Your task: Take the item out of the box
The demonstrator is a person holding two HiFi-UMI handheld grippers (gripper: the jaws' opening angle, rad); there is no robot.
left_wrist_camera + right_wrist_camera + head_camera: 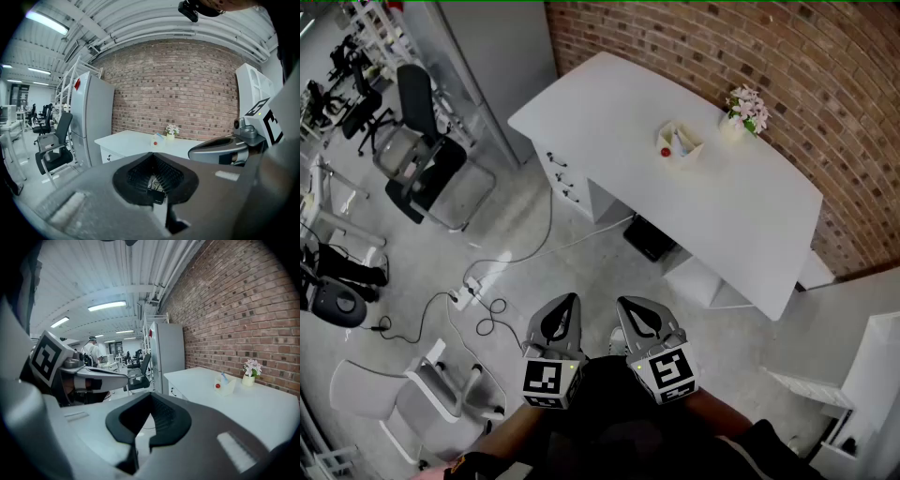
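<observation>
A small cream box [680, 145] stands on the white desk [609, 122] by the brick wall, with a red item [665, 152] and a blue one in it. It also shows far off as the box [156, 140] in the left gripper view and the box [225, 385] in the right gripper view. My left gripper [572, 300] and right gripper [624, 302] hang side by side over the floor, well short of the desk. Both are shut with nothing in them. The left gripper [152, 155] and right gripper [151, 395] point toward the desk.
A pot of pink flowers [746, 109] sits near the box. Drawers [563, 176] are under the desk's left end. Office chairs [422, 141] stand at the left, cables and a power strip [469, 295] lie on the floor, and a white shelf unit [862, 394] is at the right.
</observation>
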